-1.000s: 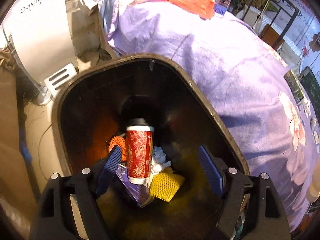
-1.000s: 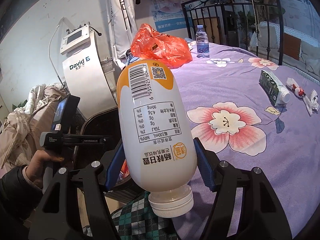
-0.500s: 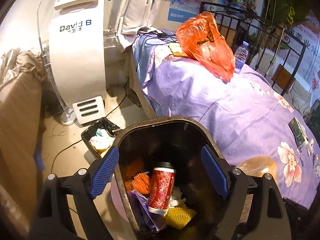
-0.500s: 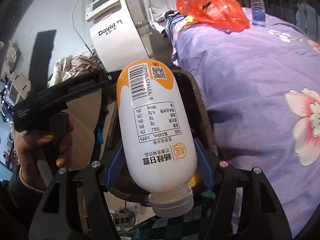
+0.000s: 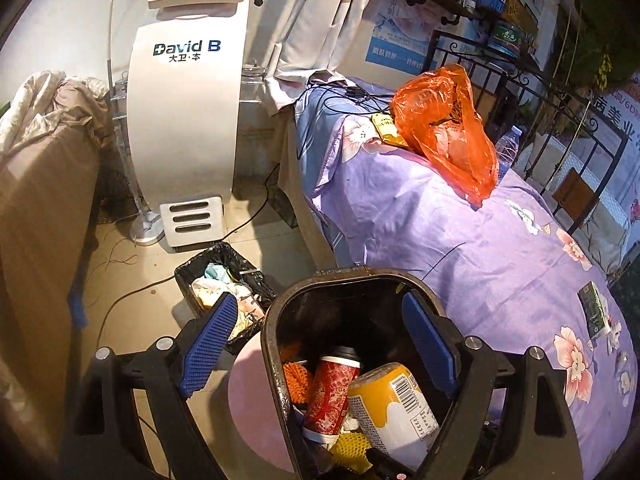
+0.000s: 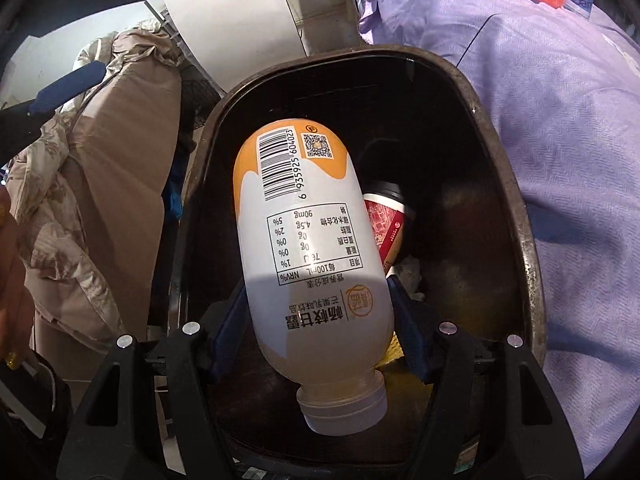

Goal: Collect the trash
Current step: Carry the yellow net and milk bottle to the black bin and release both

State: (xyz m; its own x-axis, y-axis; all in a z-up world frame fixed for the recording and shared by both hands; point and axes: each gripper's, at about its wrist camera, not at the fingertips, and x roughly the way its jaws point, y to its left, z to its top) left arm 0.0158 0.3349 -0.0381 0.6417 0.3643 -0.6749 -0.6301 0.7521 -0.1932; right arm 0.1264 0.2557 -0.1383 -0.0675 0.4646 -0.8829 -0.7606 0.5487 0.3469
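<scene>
A dark trash bin (image 5: pixel 276 360) (image 6: pixel 528 216) stands beside the bed. Inside it lie a red paper cup (image 5: pixel 334 392) (image 6: pixel 390 224), yellow foam netting (image 5: pixel 352 446) and orange netting (image 5: pixel 294 376). My right gripper (image 6: pixel 316 320) is shut on a white and orange drink bottle (image 6: pixel 308 240), base pointing down into the bin mouth, cap toward the camera. The left wrist view shows that bottle (image 5: pixel 394 408) inside the bin beside the cup. My left gripper (image 5: pixel 316 348) hangs open and empty above the bin's near rim.
A purple flowered bedspread (image 5: pixel 480 248) carries an orange plastic bag (image 5: pixel 444 128), a water bottle (image 5: pixel 506 148) and a green carton (image 5: pixel 594 308). A small black-lined bin (image 5: pixel 216 280) and a white floor machine (image 5: pixel 188 120) stand on the tiled floor. Bedding is piled at left (image 6: pixel 80 208).
My right gripper has swung from over the bed down into the bin mouth, carrying the bottle. My left gripper has risen and pulled back from the bin, tilting up toward the room.
</scene>
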